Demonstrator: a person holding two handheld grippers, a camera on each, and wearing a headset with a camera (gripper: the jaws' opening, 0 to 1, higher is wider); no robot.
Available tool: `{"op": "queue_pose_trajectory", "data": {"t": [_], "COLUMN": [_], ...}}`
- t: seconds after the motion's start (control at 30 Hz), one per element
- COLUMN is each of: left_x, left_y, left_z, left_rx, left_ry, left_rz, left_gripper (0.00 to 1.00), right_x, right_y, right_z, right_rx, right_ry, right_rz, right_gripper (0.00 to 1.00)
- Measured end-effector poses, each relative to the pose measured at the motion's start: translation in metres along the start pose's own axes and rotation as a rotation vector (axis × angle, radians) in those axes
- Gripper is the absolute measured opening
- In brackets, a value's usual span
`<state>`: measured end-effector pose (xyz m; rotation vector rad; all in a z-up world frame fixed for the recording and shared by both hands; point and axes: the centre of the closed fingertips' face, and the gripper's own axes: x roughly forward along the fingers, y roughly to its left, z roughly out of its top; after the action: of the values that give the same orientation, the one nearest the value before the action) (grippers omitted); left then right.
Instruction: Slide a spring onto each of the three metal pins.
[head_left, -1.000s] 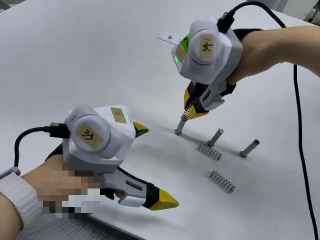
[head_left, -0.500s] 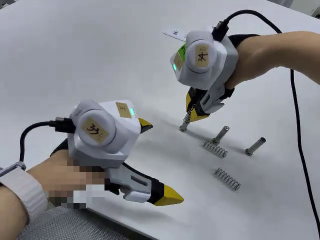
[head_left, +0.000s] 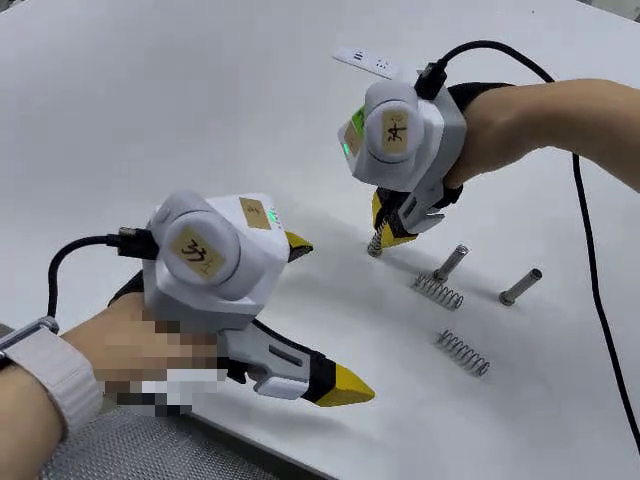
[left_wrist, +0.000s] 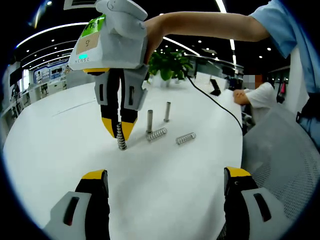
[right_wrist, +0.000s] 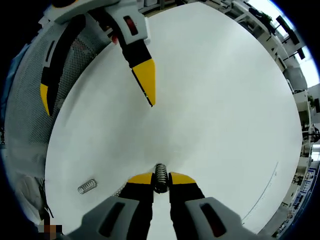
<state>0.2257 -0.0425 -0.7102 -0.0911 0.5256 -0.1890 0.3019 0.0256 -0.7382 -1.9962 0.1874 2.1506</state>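
Observation:
My right gripper (head_left: 385, 236) is shut on a spring (head_left: 376, 243), which it holds upright over the leftmost pin on the white table (head_left: 200, 120). In the right gripper view the spring (right_wrist: 160, 176) stands between the yellow tips. The left gripper view shows that spring (left_wrist: 121, 137) sleeved on the pin. The middle pin (head_left: 451, 262) and the right pin (head_left: 521, 286) stand bare. One spring (head_left: 438, 292) lies at the middle pin's foot and another spring (head_left: 463, 353) lies nearer me. My left gripper (head_left: 322, 314) hovers open and holds nothing, left of the pins.
A white power strip (head_left: 368, 62) lies at the table's far side. The right gripper's black cable (head_left: 598, 300) trails down the right. A grey mesh chair (head_left: 150, 450) sits at the near edge. A person (left_wrist: 255, 95) sits beyond the table.
My right gripper has gone down with the spring, which now covers most of the leftmost pin. The left gripper has barely moved; the head view has shifted.

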Motion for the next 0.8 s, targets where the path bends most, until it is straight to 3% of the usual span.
{"op": "queue_pose_trajectory", "data": {"t": [0.5, 0.63, 0.8], "left_x": [-0.001, -0.001, -0.001], "left_y": [0.000, 0.001, -0.001], "left_z": [0.000, 0.000, -0.001], "left_rx": [0.003, 0.002, 0.009], "left_ry": [-0.003, -0.006, 0.001], "left_rz": [0.002, 0.001, -0.002], "left_gripper": [0.98, 0.98, 0.98], "right_x": [0.000, -0.001, -0.003], "right_y": [0.003, 0.006, 0.001], "right_z": [0.005, 0.009, 0.011], "right_rx": [-0.008, 0.010, 0.021], "right_ry": [-0.022, -0.054, -0.093], "right_rz": [0.003, 0.021, -0.013], "right_gripper": [0.14, 0.24, 0.41]}}
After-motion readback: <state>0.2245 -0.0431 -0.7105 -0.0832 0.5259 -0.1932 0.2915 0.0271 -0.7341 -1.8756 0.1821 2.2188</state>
